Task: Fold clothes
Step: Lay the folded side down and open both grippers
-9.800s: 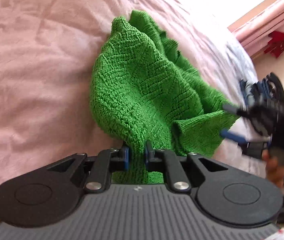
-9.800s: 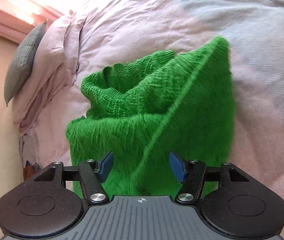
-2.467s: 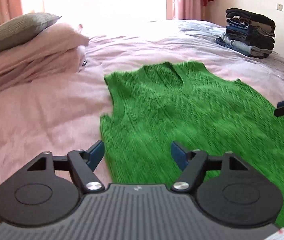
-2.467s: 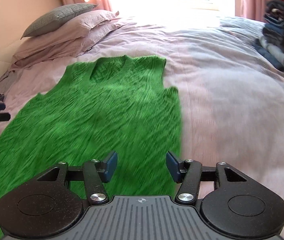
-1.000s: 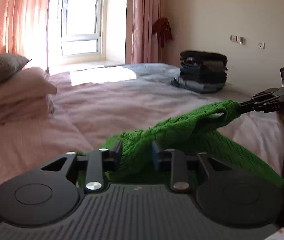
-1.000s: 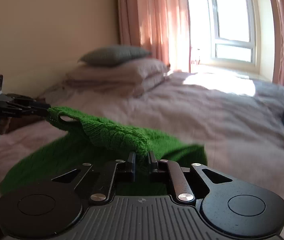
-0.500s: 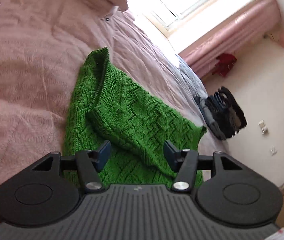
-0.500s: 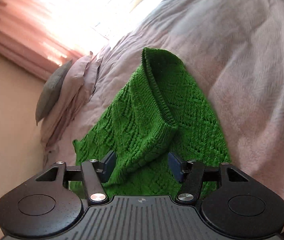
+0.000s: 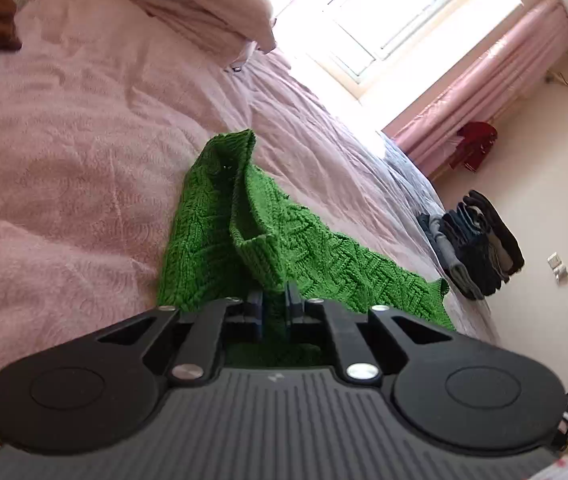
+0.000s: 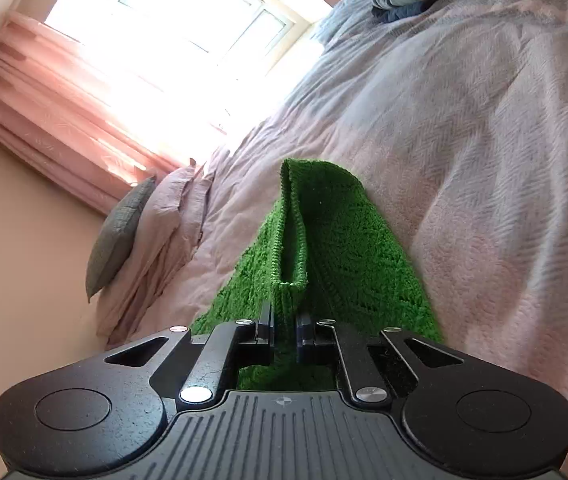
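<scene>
Green knit vest on pink bedspread, pinched by left tool, right tool

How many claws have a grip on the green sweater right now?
2. The left claw pinches a ribbed edge of the green sweater; the right claw pinches another ribbed edge.
</scene>
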Motion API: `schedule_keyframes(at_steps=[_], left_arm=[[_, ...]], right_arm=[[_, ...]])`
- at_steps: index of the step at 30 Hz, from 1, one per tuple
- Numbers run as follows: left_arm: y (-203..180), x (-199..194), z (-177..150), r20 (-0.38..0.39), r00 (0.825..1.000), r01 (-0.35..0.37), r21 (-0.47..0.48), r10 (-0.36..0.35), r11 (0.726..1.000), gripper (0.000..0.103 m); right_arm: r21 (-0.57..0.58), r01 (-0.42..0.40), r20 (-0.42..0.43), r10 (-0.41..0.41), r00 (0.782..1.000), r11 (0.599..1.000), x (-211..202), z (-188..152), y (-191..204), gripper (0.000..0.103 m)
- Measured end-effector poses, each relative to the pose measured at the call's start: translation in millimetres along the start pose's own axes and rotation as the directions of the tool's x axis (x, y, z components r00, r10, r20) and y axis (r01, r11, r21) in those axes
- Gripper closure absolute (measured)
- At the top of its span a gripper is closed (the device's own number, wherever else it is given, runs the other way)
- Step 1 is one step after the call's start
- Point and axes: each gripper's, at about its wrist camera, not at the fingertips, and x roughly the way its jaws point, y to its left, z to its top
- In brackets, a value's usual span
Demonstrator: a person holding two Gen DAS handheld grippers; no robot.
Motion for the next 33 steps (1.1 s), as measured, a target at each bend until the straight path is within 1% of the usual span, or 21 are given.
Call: schedule_keyframes(at_steps=[3, 5, 7, 12, 15, 18, 20, 23, 25, 27, 29, 31, 33], left_arm=[[-9, -28, -26, -0.007, 1.0, 0.018, 0.081, -0.018, 0.997, 0.096], [-12, -37, -40, -0.015, 1.0, 0.013, 0.119, -0.011, 0.993, 0.096], [-15, -43, -52, -0.018, 1.0, 0.0, 0.141, 0.003, 0.99, 0.096], [-20, -56, -66, 0.003, 1.0, 0.0, 0.158, -0.001, 0.988, 0.096], [-21, -54, -72, -0.008, 1.0, -0.02, 0.176, 0.022, 0.984, 0.096], [-18, -50, -77, -0.022, 0.999, -0.043, 0.175, 0.048, 0.984, 0.096], [-14, -50, -79, -0.025, 0.998, -0.046, 0.163, 0.05, 0.986, 0.096], [-12, -54, -81, -0.023, 0.998, -0.049, 0.167, 0.053, 0.985, 0.096], [-10, -56, -81, -0.021, 0.999, -0.042, 0.17, 0.046, 0.985, 0.096], [-9, -55, -82, -0.024, 0.998, -0.05, 0.181, 0.056, 0.982, 0.096], [-9, -49, -86, -0.051, 0.995, -0.07, 0.199, 0.082, 0.978, 0.095], [-9, -43, -90, -0.069, 0.991, -0.094, 0.228, 0.112, 0.969, 0.092], [-12, -46, -89, -0.077, 0.991, -0.089, 0.256, 0.112, 0.963, 0.09]], right_arm=[[-0.004, 0.015, -0.022, -0.015, 1.0, 1.0, -13, -13, -7, 0.098], [0.014, 0.032, -0.031, -0.032, 0.999, 0.999, -18, -21, -14, 0.098], [0.047, 0.019, -0.029, -0.017, 0.999, 0.999, -26, -24, -19, 0.098], [0.027, -0.008, -0.006, 0.008, 1.0, 1.0, -38, -22, -12, 0.098], [0.03, 0.005, -0.011, -0.004, 1.0, 1.0, -37, -25, -13, 0.098], [0.026, 0.028, -0.025, -0.028, 0.999, 0.999, -37, -32, -18, 0.098], [0.017, 0.036, -0.028, -0.035, 0.999, 0.999, -39, -37, -19, 0.098], [-0.056, 0.043, -0.016, -0.044, 0.999, 0.998, -44, -45, -13, 0.098], [-0.109, 0.068, -0.021, -0.071, 0.997, 0.992, -43, -50, -11, 0.098], [-0.157, 0.113, -0.034, -0.119, 0.992, 0.981, -38, -56, -11, 0.098], [-0.228, 0.151, -0.076, -0.173, 0.982, 0.962, -29, -63, -11, 0.097], [-0.285, 0.167, -0.096, -0.201, 0.975, 0.944, -25, -66, -5, 0.091], [-0.366, 0.167, -0.13, -0.228, 0.965, 0.916, -24, -63, 6, 0.074]])
